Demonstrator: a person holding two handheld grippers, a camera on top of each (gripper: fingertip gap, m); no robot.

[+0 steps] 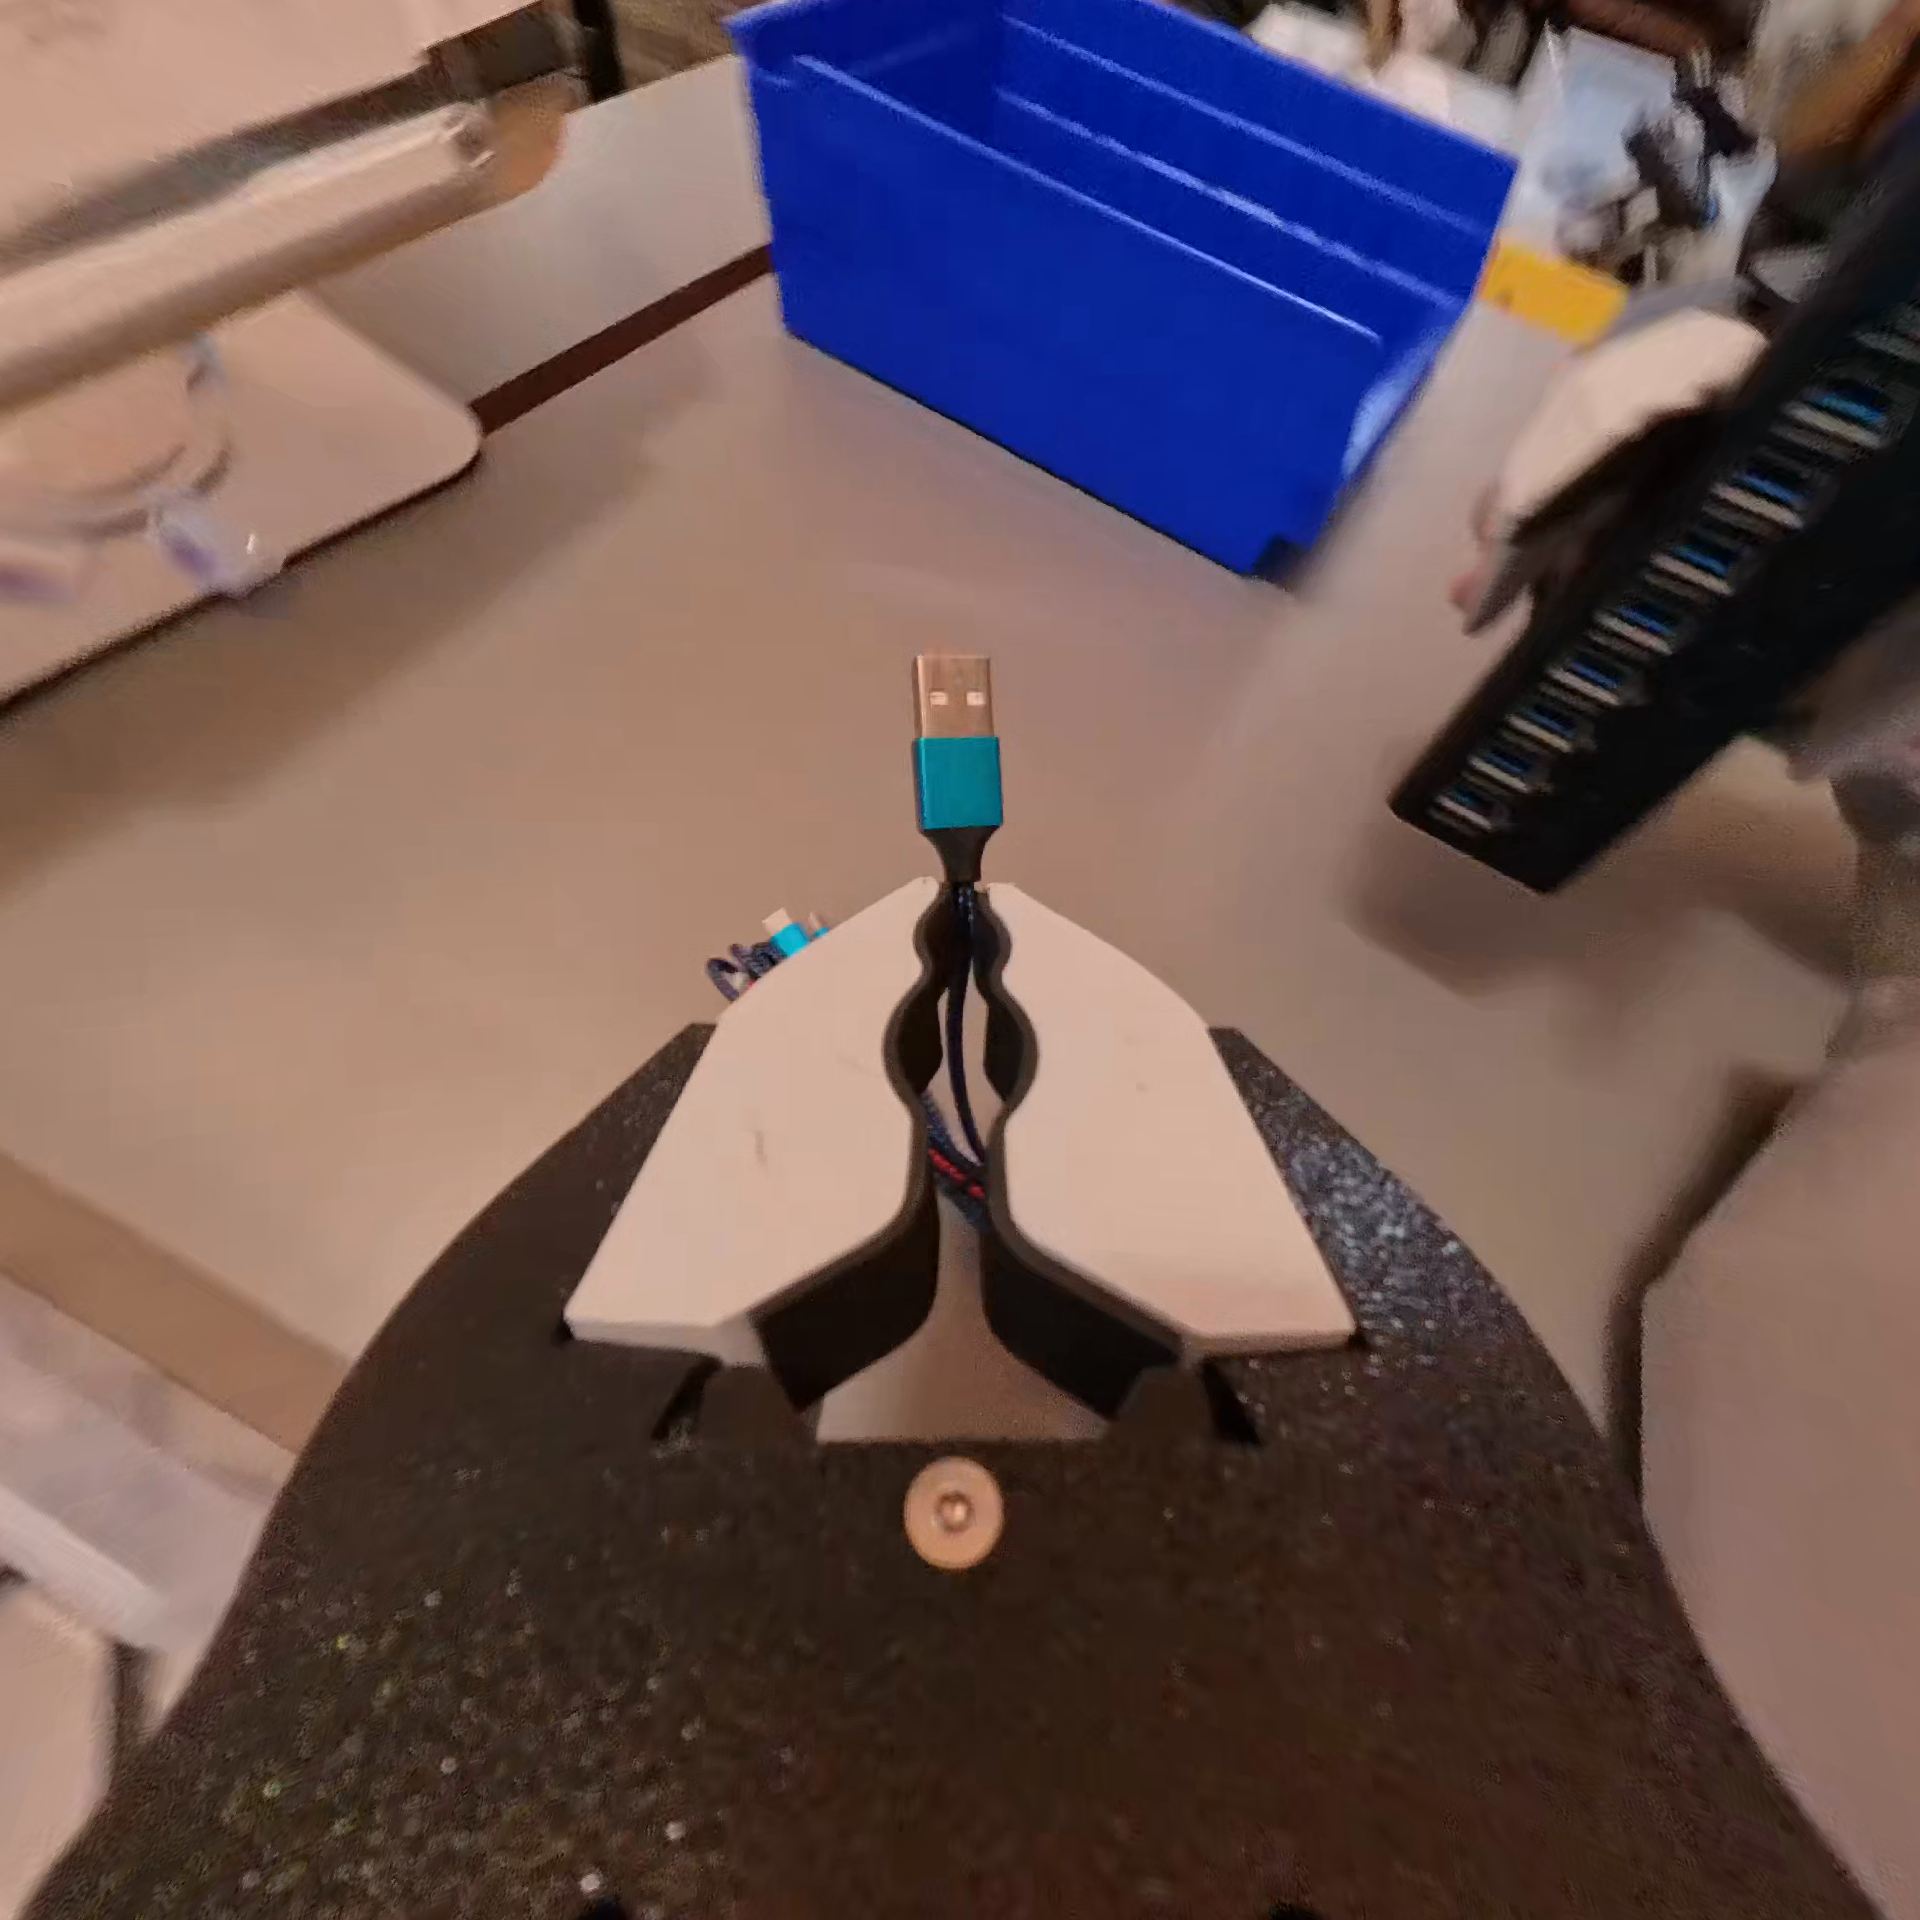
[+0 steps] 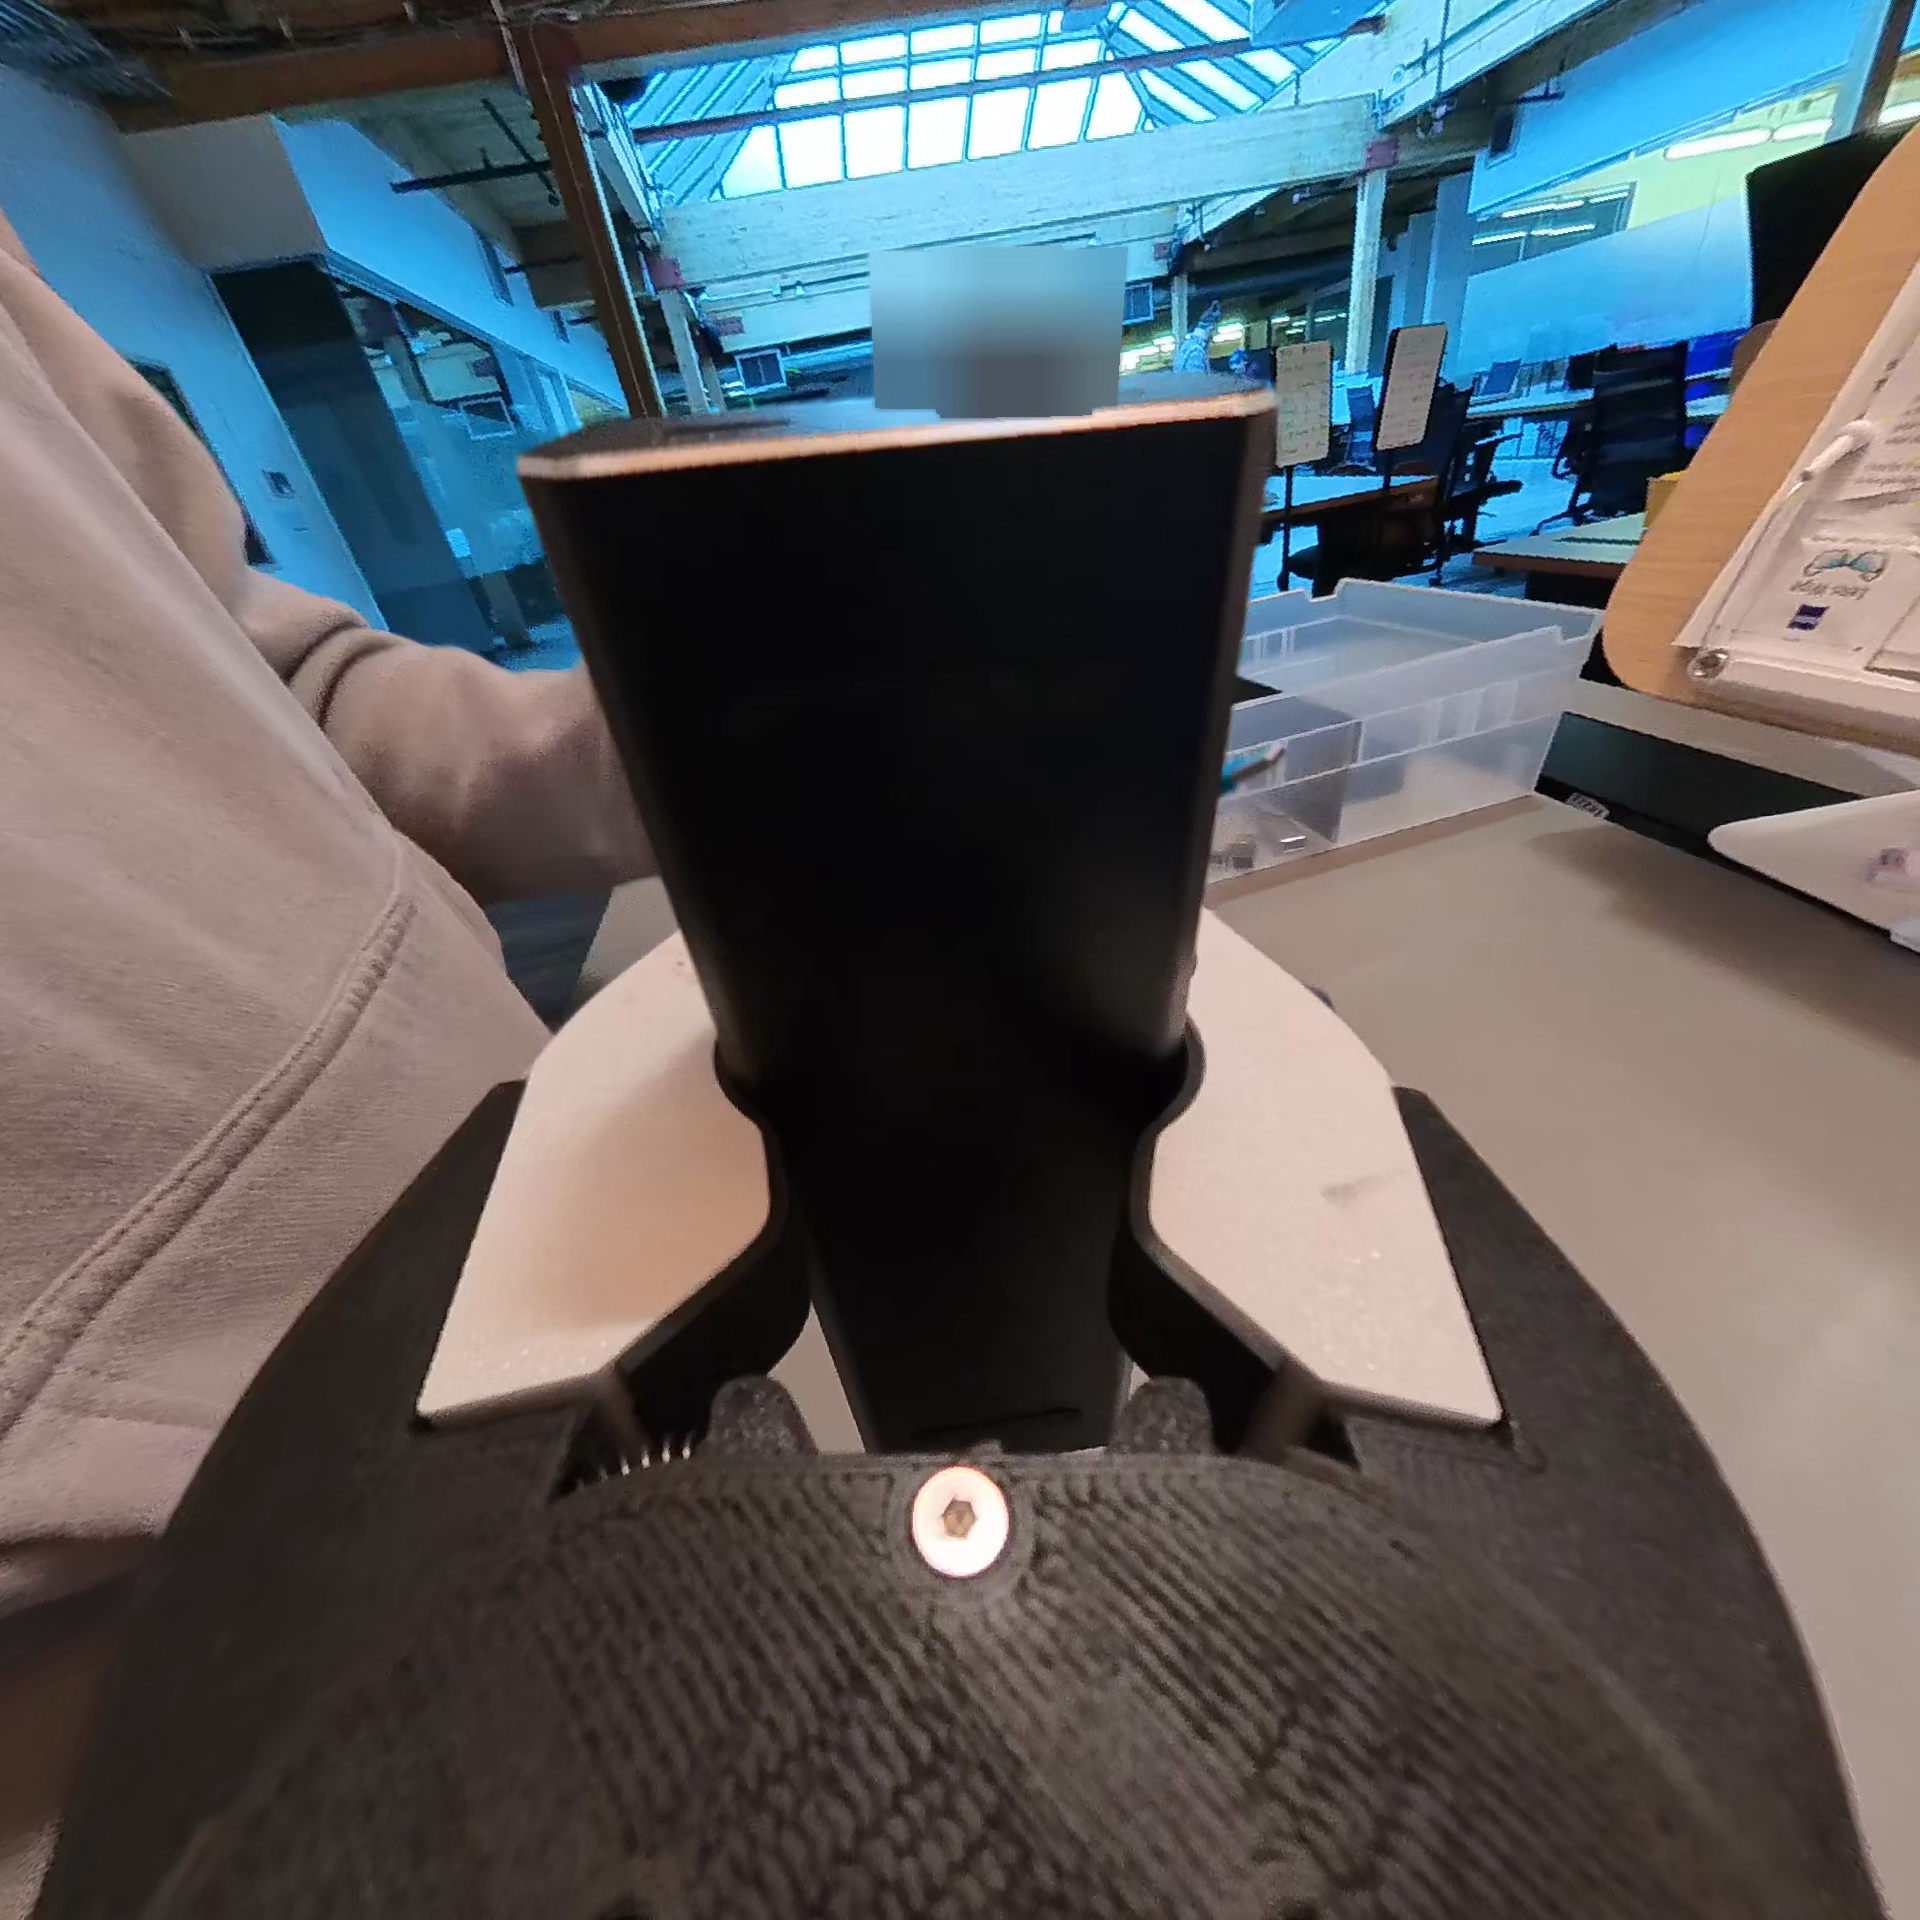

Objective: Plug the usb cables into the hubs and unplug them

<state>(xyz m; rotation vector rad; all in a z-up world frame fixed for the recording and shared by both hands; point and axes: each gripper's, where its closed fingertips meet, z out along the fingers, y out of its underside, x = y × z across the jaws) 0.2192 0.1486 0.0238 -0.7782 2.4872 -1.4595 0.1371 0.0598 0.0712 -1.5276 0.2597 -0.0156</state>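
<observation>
Blue bin on grey table.
Clear compartment tray behind; beige sleeve; possibly a lamp base, blurred.

teal plug, black hub

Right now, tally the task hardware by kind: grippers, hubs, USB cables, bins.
Grippers: 2, the left gripper and the right gripper
USB hubs: 1, the black hub, clamped in the right gripper
USB cables: 1, the teal-plug cable, pinched in the left gripper
Bins: 2, the blue bin and the clear bin
Total: 6
</observation>
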